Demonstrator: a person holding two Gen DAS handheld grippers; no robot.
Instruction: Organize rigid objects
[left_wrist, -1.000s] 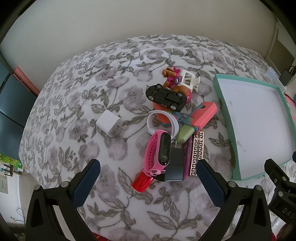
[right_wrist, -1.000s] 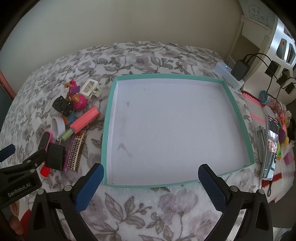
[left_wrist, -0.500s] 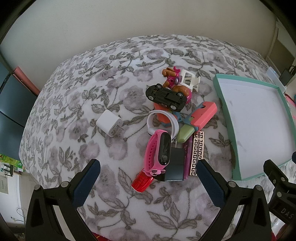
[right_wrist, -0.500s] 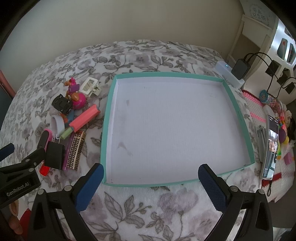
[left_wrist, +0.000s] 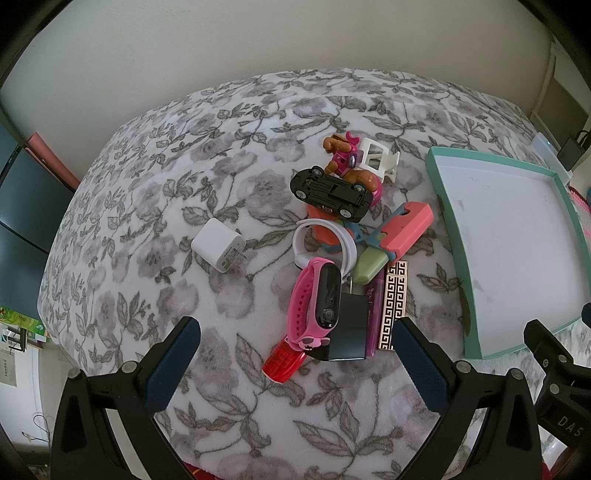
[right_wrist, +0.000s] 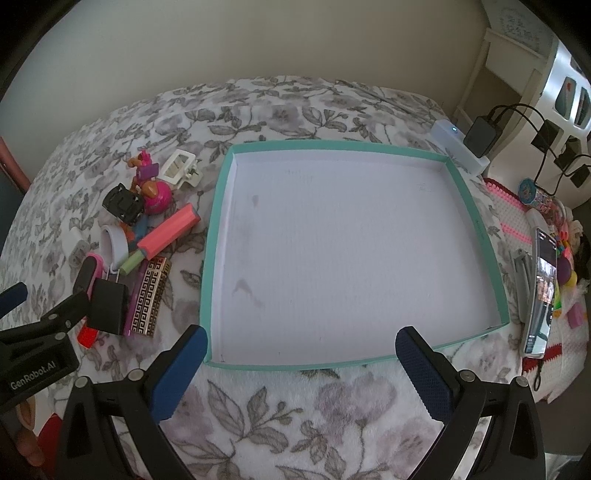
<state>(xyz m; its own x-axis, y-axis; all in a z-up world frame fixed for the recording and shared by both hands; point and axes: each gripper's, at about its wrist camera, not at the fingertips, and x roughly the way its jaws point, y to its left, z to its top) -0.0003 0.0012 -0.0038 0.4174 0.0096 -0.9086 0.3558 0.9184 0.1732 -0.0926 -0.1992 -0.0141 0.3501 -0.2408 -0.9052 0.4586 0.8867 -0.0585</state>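
Left gripper (left_wrist: 295, 332): jaws stood wide, empty, above the pile's near end; a good first pick looked to be the pink smartwatch (left_wrist: 317, 302) lying on top, closing across its narrow band so the black charger (left_wrist: 351, 328) under it would not drag.
Pile: white charger (left_wrist: 219, 249) lay apart, toward the bed's left edge.
Right gripper (right_wrist: 301, 352): spread, empty, over the teal tray (right_wrist: 218, 221) near rim.
Right view only: tray bare; phone (right_wrist: 541, 291) by the bed's right edge.

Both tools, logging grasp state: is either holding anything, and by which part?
Nothing is held. The left tool and right tool are both open and bare.
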